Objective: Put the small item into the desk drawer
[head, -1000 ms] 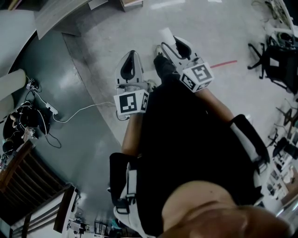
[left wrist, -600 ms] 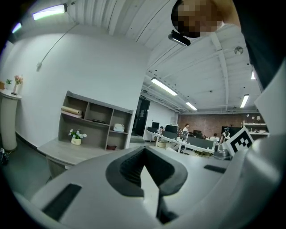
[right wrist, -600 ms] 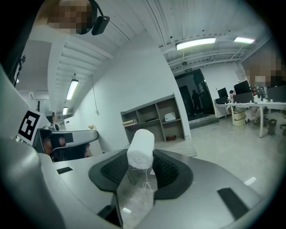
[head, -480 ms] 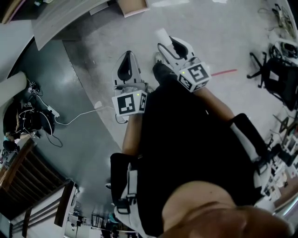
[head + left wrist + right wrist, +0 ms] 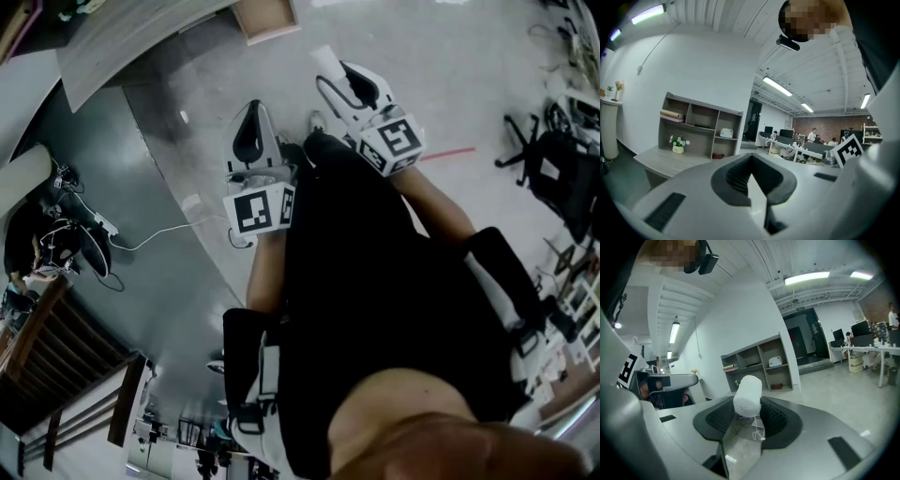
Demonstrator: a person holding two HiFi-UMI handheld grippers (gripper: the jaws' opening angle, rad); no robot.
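The grey floor point(image 5: 487, 56) fills most of the head view. At the top left, the tabletop point(image 5: 122, 37) shows more than it did a second ago. A brown open box at its edge, likely the drawer point(image 5: 265, 17), has also slid further into view. So the person is getting closer to the desk, which is good for the task.

Both claws point ahead, side by side, above the floor. They are well apart from the drawer, and nothing touches it.

The right claw point(image 5: 749, 405) is shut on a white roll point(image 5: 747, 394) — the small item. The roll sticks up from the tips of the claw, with a thin thread hanging under it. The left claw point(image 5: 751, 171) has its jaws together and holds nothing.

The roll is not in the drawer yet. I think the right claw must still carry it the rest of the way — then go over the drawer and let go.
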